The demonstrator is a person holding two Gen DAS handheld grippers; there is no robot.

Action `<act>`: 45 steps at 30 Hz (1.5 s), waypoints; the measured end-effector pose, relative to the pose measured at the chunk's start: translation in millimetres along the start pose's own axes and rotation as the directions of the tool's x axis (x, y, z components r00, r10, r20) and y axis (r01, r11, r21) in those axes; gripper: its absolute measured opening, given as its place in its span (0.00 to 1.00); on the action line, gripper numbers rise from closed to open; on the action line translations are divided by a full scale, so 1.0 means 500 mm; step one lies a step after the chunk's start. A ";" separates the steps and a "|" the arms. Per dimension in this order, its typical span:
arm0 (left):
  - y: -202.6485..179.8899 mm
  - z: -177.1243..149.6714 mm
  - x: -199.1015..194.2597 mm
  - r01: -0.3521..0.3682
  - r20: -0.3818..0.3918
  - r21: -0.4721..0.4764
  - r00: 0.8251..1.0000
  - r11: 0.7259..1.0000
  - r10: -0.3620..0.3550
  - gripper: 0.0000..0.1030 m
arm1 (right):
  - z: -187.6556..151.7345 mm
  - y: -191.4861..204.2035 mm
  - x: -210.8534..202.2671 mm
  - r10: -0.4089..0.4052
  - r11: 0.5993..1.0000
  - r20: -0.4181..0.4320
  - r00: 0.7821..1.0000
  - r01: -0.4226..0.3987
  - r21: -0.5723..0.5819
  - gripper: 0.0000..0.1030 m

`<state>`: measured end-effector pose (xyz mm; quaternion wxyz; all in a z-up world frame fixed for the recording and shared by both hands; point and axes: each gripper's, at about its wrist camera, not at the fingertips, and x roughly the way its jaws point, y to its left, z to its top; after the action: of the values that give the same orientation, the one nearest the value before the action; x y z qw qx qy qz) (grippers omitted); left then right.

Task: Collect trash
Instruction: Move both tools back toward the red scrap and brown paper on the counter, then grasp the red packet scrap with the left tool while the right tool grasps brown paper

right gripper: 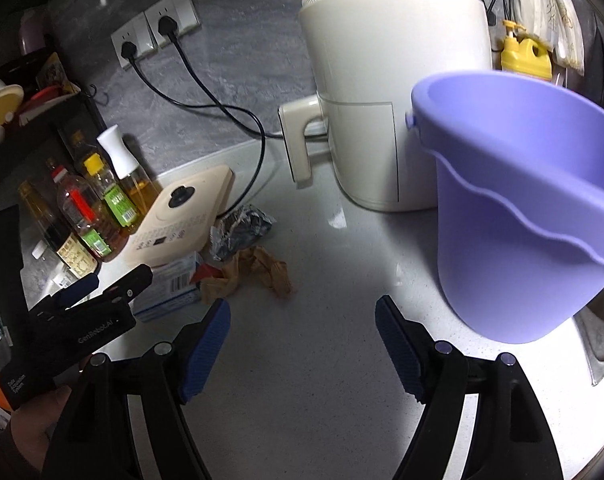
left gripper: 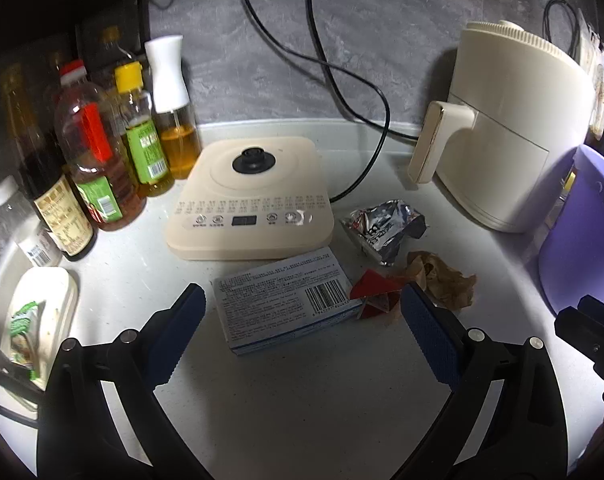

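Both tongs, the left gripper (left gripper: 302,308) and the right gripper (right gripper: 302,316), gape wide, holding nothing. The flat blue-and-white cardboard box (left gripper: 285,300) lies between the left fingers; bare white counter (right gripper: 322,360) lies before the purple plastic bucket (right gripper: 522,200).

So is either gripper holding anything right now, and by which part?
Nothing is held. The left gripper is open around the blue box without touching it; the right gripper is open over bare counter.

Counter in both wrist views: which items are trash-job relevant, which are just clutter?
Job: blue box, red wrapper, foil wrapper, crumpled brown paper, purple bucket.

Clutter: air fryer, induction cooker, oil bottles.
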<state>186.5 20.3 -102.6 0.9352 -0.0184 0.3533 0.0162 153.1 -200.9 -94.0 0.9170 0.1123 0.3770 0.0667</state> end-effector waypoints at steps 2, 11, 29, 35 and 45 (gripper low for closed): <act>-0.002 0.002 0.009 0.023 0.003 -0.003 1.000 1.000 -0.023 0.94 | -0.001 -0.005 0.011 -0.005 1.000 -0.010 1.000 0.005 0.004 0.72; -0.047 0.016 0.063 0.122 -0.028 0.037 0.992 0.992 -0.121 0.64 | 0.005 -0.030 0.041 -0.036 0.999 -0.028 0.999 0.037 0.024 0.72; -0.097 0.003 0.121 0.154 -0.080 0.118 0.986 0.981 -0.146 0.39 | 0.003 -0.048 0.059 -0.057 0.997 -0.048 0.997 0.059 0.049 0.72; -0.075 0.014 0.106 0.166 -0.059 0.079 0.985 0.983 -0.162 0.17 | 0.006 -0.036 0.062 -0.046 0.998 -0.047 0.998 0.047 0.032 0.72; -0.032 0.031 0.091 0.181 -0.023 0.022 0.983 0.983 -0.180 0.03 | 0.026 0.000 0.096 -0.025 1.000 -0.058 0.998 0.025 0.000 0.71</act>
<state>231.4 5.8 -120.8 0.9292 -0.0391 0.3603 -0.0731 196.0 -192.8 -117.3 0.9063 0.1061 0.4050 0.0583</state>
